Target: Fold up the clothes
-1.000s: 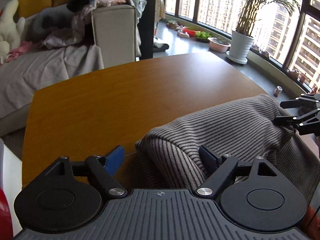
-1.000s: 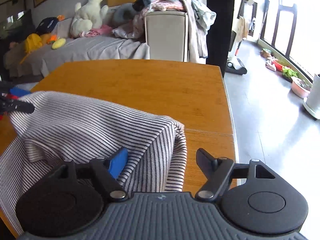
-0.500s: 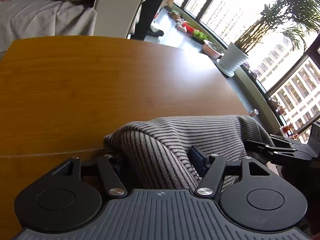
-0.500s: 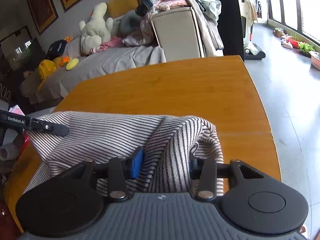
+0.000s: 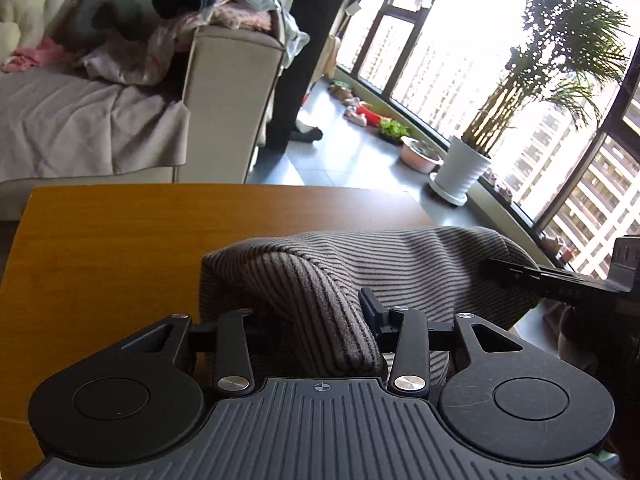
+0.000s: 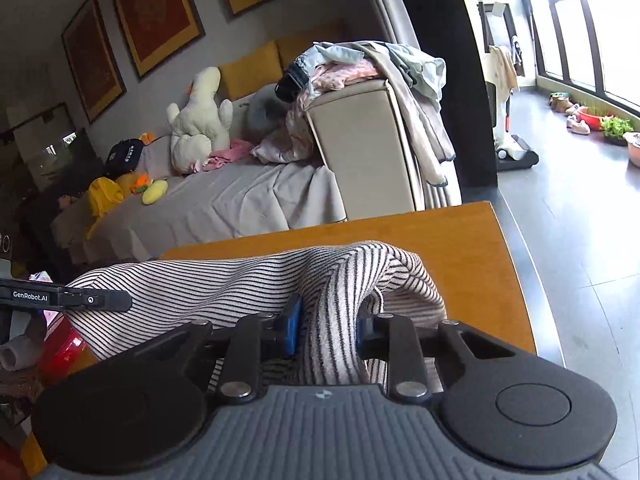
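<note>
Both claws are clenched on the striped sweater: left claw point(image 5: 308, 320) pinches a bunched fold at its left end, right claw point(image 6: 328, 328) a fold at its right end. Sweater point(image 6: 224, 284) hangs stretched between them over the near counter point(image 5: 112, 248); sofa point(image 6: 240, 196) beyond.

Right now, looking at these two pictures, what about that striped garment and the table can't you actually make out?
- Striped garment, left wrist view: its lower part is hidden behind the left hand-held gripper.
- Same garment, right wrist view: what kind it is stays unclear; bunched folds and the right hand-held gripper hide its shape.
- Table: its near edge is covered by fabric in both views.
</note>
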